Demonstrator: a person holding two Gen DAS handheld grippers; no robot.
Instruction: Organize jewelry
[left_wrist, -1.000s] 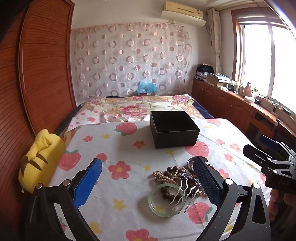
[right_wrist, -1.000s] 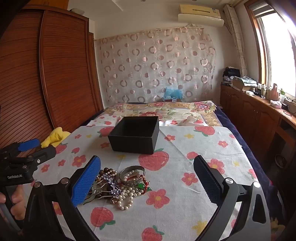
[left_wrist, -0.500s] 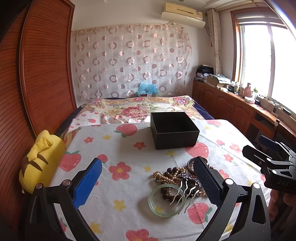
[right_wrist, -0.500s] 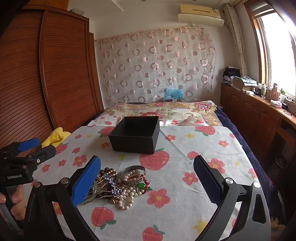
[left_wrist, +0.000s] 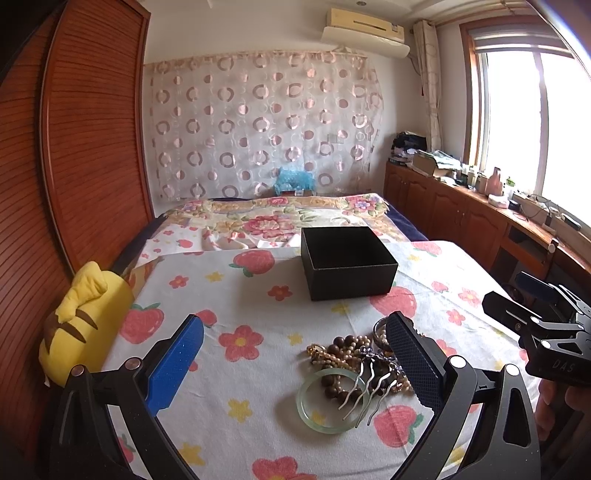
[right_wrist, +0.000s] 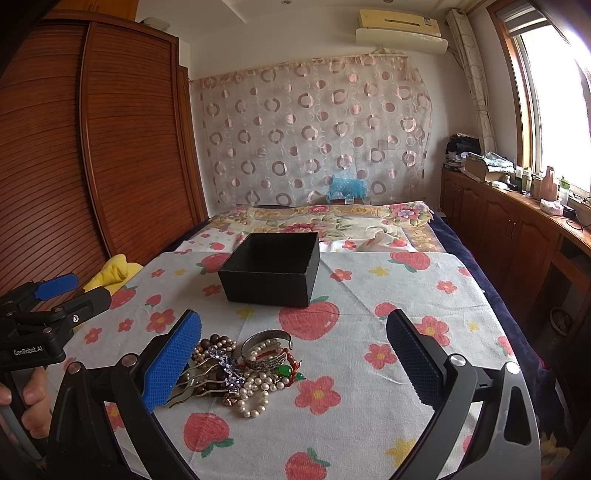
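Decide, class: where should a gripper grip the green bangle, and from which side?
Grip the bangle at its bare near-left rim, coming from above with one finger inside the ring. It lies flat; its far-right side is under the comb and beads.

The left hand-held gripper (left_wrist: 293, 363) is held level, its blue-padded fingers (left_wrist: 173, 367) spread wide with nothing between them. The right hand-held gripper (right_wrist: 293, 363) matches it, jaws wide apart and empty. A hand (right_wrist: 31, 400) wraps the left one's handle.
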